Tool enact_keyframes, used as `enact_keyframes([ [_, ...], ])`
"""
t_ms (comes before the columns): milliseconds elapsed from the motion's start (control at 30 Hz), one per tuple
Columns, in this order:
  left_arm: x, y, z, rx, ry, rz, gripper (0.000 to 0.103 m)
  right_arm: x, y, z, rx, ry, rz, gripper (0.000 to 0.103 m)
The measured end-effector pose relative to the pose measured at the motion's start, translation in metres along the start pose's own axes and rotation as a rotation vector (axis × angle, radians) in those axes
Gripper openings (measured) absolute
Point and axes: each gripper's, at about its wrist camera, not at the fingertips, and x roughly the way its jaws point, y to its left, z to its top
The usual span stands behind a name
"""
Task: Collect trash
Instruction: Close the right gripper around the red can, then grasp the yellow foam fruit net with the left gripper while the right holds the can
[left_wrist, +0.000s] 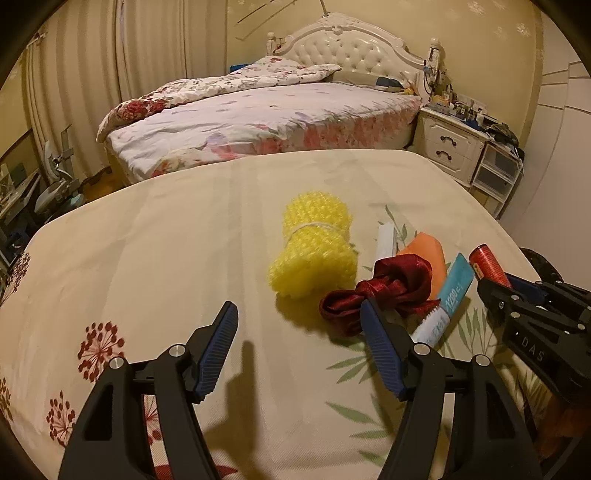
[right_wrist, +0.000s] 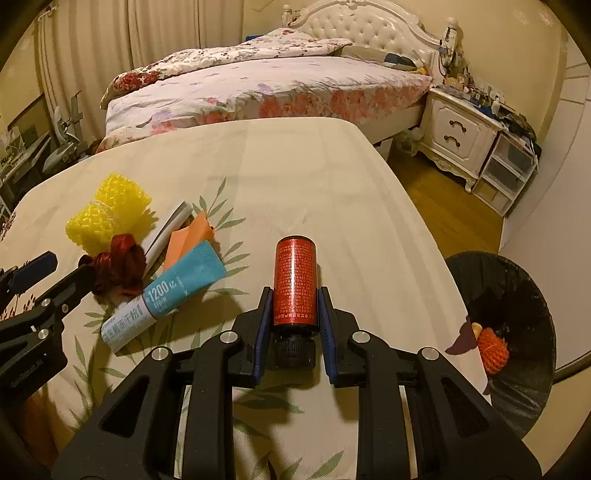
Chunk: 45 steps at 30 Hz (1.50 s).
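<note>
Right gripper (right_wrist: 294, 325) clamps red bottle (right_wrist: 294, 280) (cap inward) — left gripper (left_wrist: 299, 321) agape.

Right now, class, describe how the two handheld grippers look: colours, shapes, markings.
Both the left gripper and right gripper are black, angular frames with cut-out openings and silver round bolts. Their fingers carry ribbed blue pads. The right gripper's body reads "DAS" in pale letters.

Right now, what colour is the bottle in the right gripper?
Metallic red bottle with a black cap; clearest in the right wrist view.
</note>
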Motion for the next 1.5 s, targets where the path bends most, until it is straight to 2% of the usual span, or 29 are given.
enact_keyframes([
  [133, 0.001, -0.004, 0.0, 0.014, 0.004, -0.02, 0.066, 0.0, 0.001, -0.001, 0.001, 0.0, 0.002, 0.023],
  [200, 0.002, -0.004, -0.001, 0.017, 0.005, -0.032, 0.057, 0.0, 0.001, -0.001, 0.0, 0.0, 0.001, 0.023],
  [267, 0.005, -0.005, -0.001, 0.021, 0.024, -0.052, 0.037, 0.0, 0.001, -0.001, 0.0, 0.0, 0.003, 0.023],
  [300, 0.006, -0.005, -0.002, 0.022, 0.032, -0.058, 0.032, 0.0, 0.001, -0.001, 0.0, 0.0, 0.004, 0.023],
  [367, 0.007, -0.007, -0.003, 0.029, 0.042, -0.073, 0.016, 0.0, 0.001, 0.0, 0.001, 0.0, 0.005, 0.023],
  [467, 0.005, -0.009, -0.004, 0.038, 0.041, -0.083, 0.006, 0.0, 0.001, 0.0, -0.001, 0.0, 0.005, 0.023],
  [567, 0.004, -0.008, -0.004, 0.036, 0.039, -0.081, 0.004, 0.0, 0.002, 0.001, -0.001, 0.0, 0.007, 0.023],
  [733, 0.004, 0.001, -0.005, 0.004, 0.041, -0.069, 0.005, 0.001, 0.004, 0.0, 0.0, 0.0, 0.009, 0.023],
  [800, 0.003, 0.006, -0.004, -0.017, 0.048, -0.066, 0.01, 0.001, 0.004, 0.0, -0.001, 0.0, 0.009, 0.023],
  [867, -0.001, 0.008, -0.002, -0.033, 0.037, -0.067, 0.027, 0.002, 0.004, 0.001, 0.0, 0.0, 0.008, 0.023],
  [933, -0.005, 0.008, 0.0, -0.031, 0.02, -0.06, 0.035, 0.002, 0.004, 0.001, 0.0, 0.0, 0.008, 0.023],
  [1200, -0.003, 0.005, 0.014, -0.036, 0.003, -0.069, 0.05, 0.005, 0.001, 0.005, 0.0, 0.0, 0.006, 0.023],
  [1267, -0.002, 0.001, 0.019, -0.03, -0.008, -0.064, 0.057, 0.004, -0.001, 0.005, -0.001, 0.0, 0.007, 0.023],
  [1500, 0.014, -0.002, 0.03, -0.033, 0.002, -0.058, 0.063, 0.007, 0.0, 0.009, -0.001, 0.001, 0.01, 0.023],
])
